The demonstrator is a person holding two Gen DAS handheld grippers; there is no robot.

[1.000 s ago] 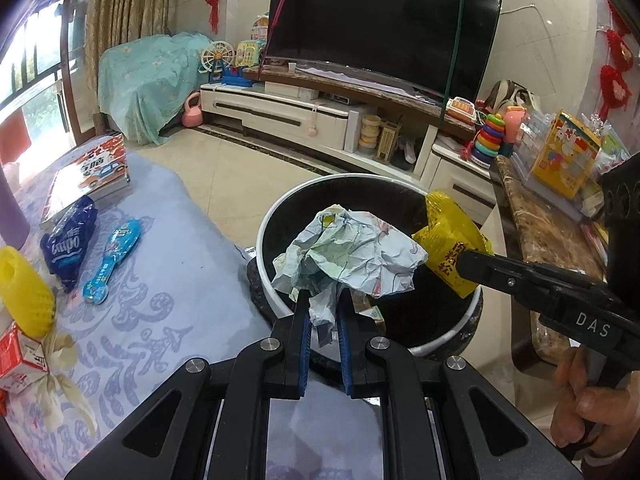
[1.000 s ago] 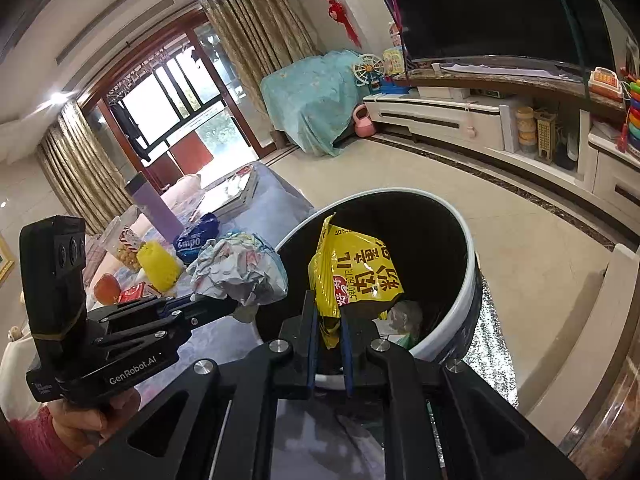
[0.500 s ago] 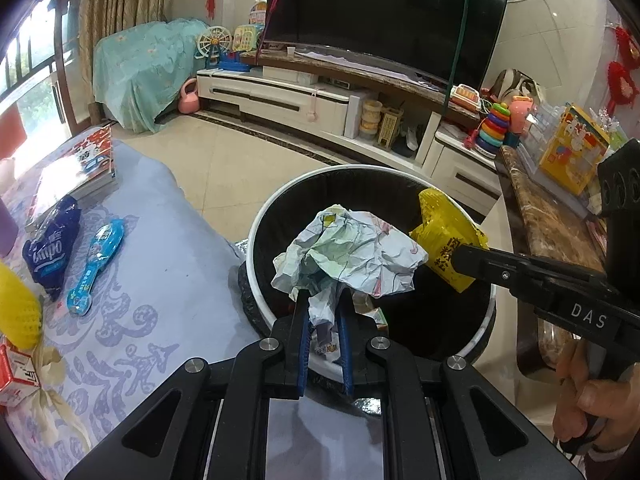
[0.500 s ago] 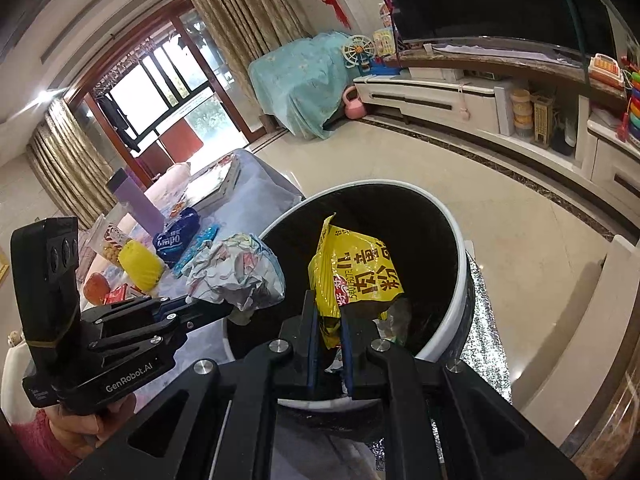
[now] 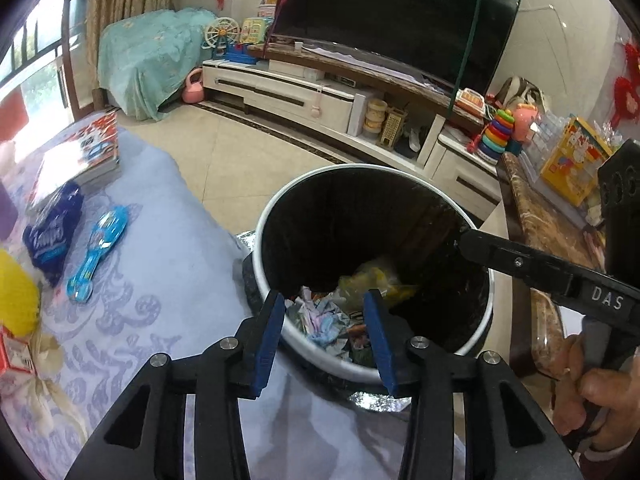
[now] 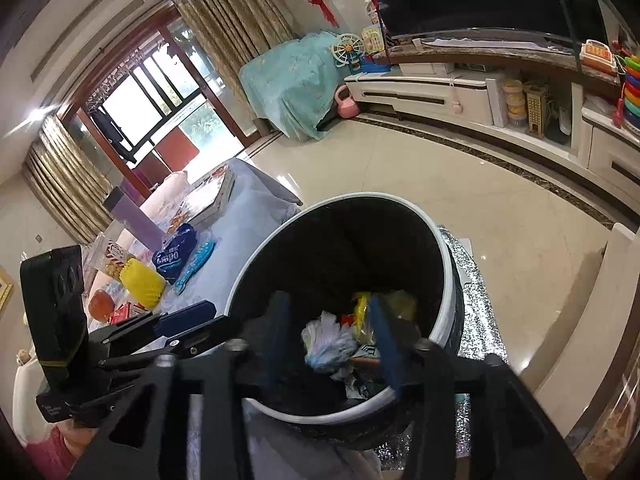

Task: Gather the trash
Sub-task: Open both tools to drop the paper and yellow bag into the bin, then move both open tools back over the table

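Left wrist: hand-held gripper (image 5: 325, 330) over bin rim (image 5: 316, 350)

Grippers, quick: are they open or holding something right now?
Left gripper: open, holding nothing, above the trash bin.
Right gripper: open, holding nothing, above the same bin.
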